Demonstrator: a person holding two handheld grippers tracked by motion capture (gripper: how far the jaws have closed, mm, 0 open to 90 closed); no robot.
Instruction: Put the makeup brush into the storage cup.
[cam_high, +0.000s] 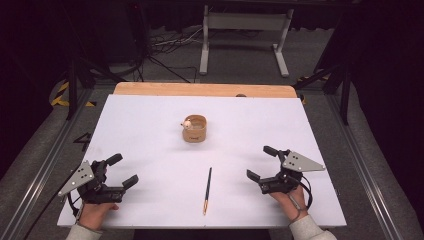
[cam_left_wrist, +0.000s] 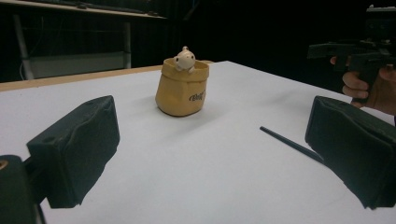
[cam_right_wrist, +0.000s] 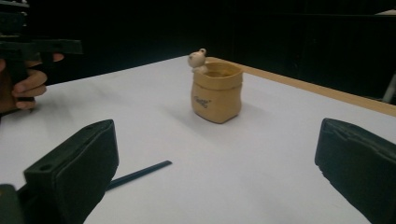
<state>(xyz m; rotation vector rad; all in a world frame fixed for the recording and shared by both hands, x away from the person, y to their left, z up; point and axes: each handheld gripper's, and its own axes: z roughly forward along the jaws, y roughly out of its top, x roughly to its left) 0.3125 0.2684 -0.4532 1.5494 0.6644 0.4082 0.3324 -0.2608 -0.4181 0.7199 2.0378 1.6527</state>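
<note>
- Risk at the left first: left gripper (cam_high: 118, 171) rests at about 8 o'clock on the worktop (cam_high: 150, 120), jaws spread wide and holding nothing; if it swings in toward the pencil (cam_high: 207, 191) low and flat, I judge a pad could shove the thin shaft and roll it away
- Pencil lies flat at about 6 o'clock, between the two grippers and apart from both, running roughly near to far with its pale end toward the person; so slim a thing lying flush on the white sheet may slip out of a pinch, or the jaws may scrape the worktop before closing
- Pot (cam_high: 194, 128), a small tan sack-shaped holder with a little figure (cam_high: 187, 123) perched on its rim, stands upright near the centre, toward 12 o'clock from the pencil; it looks light, so a pencil tip pressed against its rim could tip or push it
- Right gripper (cam_high: 262, 163) sits at about 4 o'clock, jaws likewise parted and empty; both grippers reaching for the pencil at once could collide
- Count: two grippers, one pencil, one pot, one figure, one worktop
</note>
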